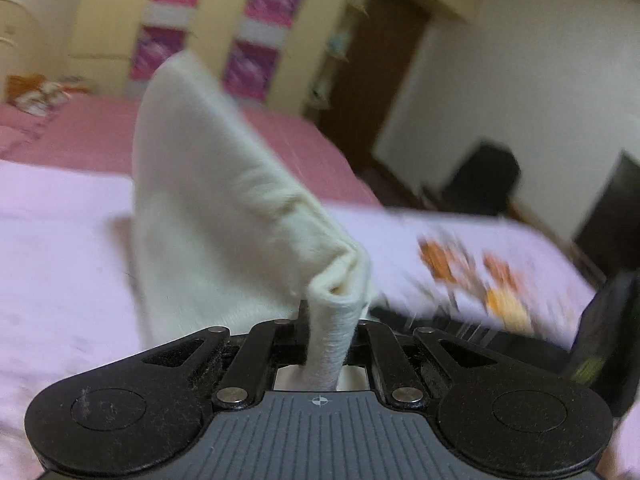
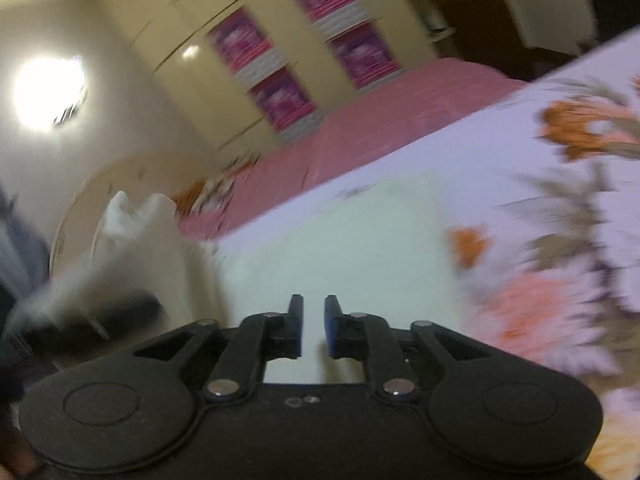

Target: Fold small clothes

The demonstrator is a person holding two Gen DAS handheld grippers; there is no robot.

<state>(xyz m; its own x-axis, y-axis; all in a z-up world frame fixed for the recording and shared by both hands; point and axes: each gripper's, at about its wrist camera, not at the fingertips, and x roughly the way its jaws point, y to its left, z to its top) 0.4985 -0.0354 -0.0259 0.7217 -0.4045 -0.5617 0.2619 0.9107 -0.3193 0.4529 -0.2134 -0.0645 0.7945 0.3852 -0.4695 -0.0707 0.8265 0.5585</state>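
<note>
While the bed (image 1: 60, 264) fills both views under its pale lilac sheet, with a pink cover (image 1: 280, 140) on the far side and an orange flower print (image 1: 472, 272) off to the right, the action sits on top of it: a small cream-white garment (image 1: 224, 208), part lifted, part lying on the sheet! One edge is raised in a tall peak, most likely so it can be carried over and laid onto the flat part (image 2: 332, 248) for a fold. Down at the near edge, the left gripper (image 1: 332, 320) is clenched on a bunched corner of that cloth, which threads right between its fingers. Over on the other side, the right gripper (image 2: 313, 326) is released, blue-padded fingers (image 2: 330, 324) apart and holding nothing, poised above the flat cloth, probably ready to pin or smooth it.
</note>
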